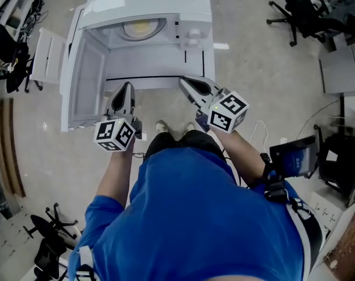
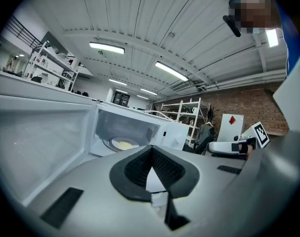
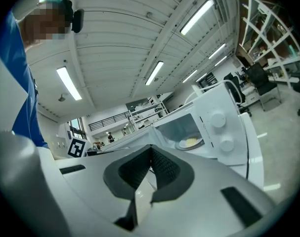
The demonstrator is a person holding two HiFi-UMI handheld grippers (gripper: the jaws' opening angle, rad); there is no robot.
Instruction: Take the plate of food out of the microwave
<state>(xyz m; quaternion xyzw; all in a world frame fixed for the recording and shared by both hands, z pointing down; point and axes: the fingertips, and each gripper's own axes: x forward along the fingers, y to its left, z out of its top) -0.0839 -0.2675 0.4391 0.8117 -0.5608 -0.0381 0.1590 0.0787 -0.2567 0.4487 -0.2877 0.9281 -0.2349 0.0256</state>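
Note:
A white microwave (image 1: pixel 195 16) stands with its door (image 1: pixel 83 81) swung open to the left. Inside, a plate of yellow food (image 1: pixel 140 28) rests on the turntable; it also shows as the plate (image 2: pixel 122 144) and the plate (image 3: pixel 191 142) in the gripper views. My left gripper (image 1: pixel 125 88) hangs in front of the open door, jaws shut and empty. My right gripper (image 1: pixel 184 82) points at the microwave's front edge, also shut with nothing in it. Both are well short of the plate. The left gripper (image 2: pixel 150 149) and right gripper (image 3: pixel 150 147) show pads meeting at the tips.
Two knobs (image 3: pixel 218 120) sit on the microwave's right panel. Black office chairs (image 1: pixel 300 10) stand at the far right, another chair (image 1: pixel 45 233) at the lower left. A dark device with a blue screen (image 1: pixel 294 157) is by my right elbow. Shelving (image 2: pixel 184 112) stands behind.

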